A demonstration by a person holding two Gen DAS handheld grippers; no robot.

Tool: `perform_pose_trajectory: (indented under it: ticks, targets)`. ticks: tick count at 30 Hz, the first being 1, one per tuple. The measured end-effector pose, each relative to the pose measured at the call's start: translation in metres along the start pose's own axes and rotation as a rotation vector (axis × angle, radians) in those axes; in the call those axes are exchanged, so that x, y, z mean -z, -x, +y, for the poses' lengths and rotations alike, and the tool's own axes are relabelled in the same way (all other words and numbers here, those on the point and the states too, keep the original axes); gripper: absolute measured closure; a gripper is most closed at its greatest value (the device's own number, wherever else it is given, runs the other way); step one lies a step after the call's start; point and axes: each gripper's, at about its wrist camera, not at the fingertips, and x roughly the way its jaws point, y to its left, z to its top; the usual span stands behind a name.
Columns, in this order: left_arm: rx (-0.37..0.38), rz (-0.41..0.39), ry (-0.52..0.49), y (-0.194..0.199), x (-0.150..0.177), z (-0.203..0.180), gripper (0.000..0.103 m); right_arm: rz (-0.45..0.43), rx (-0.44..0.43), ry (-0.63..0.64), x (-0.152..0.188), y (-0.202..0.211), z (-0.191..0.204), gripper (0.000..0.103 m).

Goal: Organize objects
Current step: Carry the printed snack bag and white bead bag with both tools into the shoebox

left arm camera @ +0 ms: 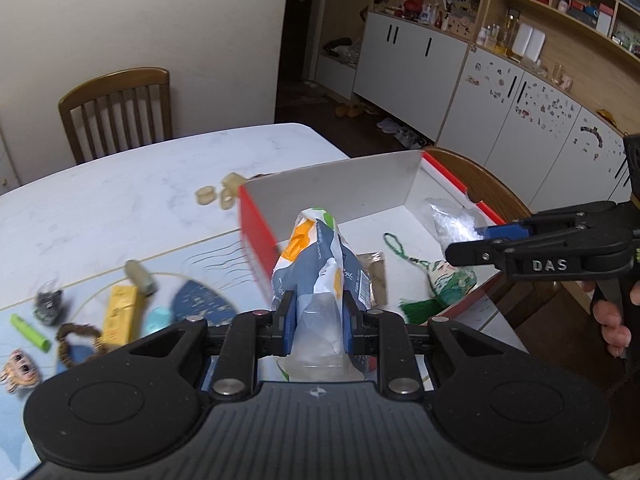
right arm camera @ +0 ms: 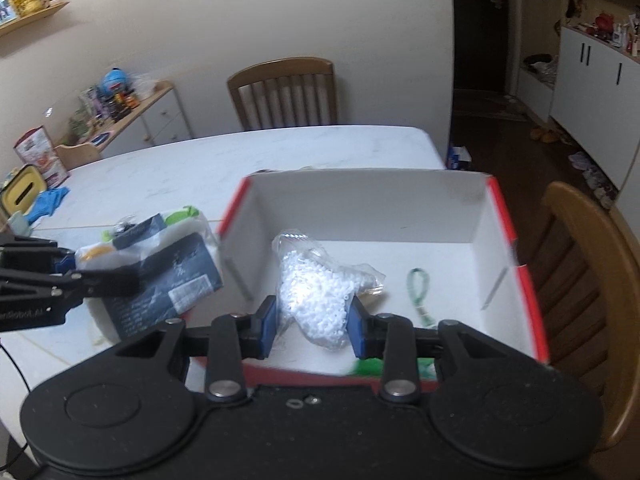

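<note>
My left gripper (left arm camera: 319, 322) is shut on a blue, white and orange snack packet (left arm camera: 316, 252), held at the near left edge of a red-and-white box (left arm camera: 256, 232). My right gripper (right arm camera: 312, 326) is shut on a clear bag of white beads (right arm camera: 312, 292), held over the inside of the box (right arm camera: 496, 224). From the left wrist view the right gripper (left arm camera: 472, 246) is seen side-on over the box with the bead bag (left arm camera: 452, 224). From the right wrist view the left gripper (right arm camera: 120, 280) holds the packet (right arm camera: 160, 268) just outside the box's left wall.
In the box lie a green tassel charm (left arm camera: 436, 280) and a brown sachet (left arm camera: 376, 280). On the table left of it lie a yellow carton (left arm camera: 120, 312), a green tube (left arm camera: 30, 330), a bead bracelet (left arm camera: 76, 340), a doll face (left arm camera: 20, 370), beige rings (left arm camera: 216, 194). Wooden chairs (right arm camera: 588, 280) stand around.
</note>
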Motion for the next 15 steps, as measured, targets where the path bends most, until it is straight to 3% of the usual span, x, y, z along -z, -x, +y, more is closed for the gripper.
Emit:
perform_pose_trajectory:
  ticks: [5, 15]
  targets:
    - [-0.009, 0.011, -0.032, -0.026, -0.008, -0.027, 0.081, 0.009, 0.051, -0.021, -0.002, -0.011, -0.029, 0.068]
    - [-0.065, 0.059, -0.085, -0.073, -0.019, -0.05, 0.081, 0.081, 0.051, 0.001, -0.006, -0.046, -0.06, 0.068]
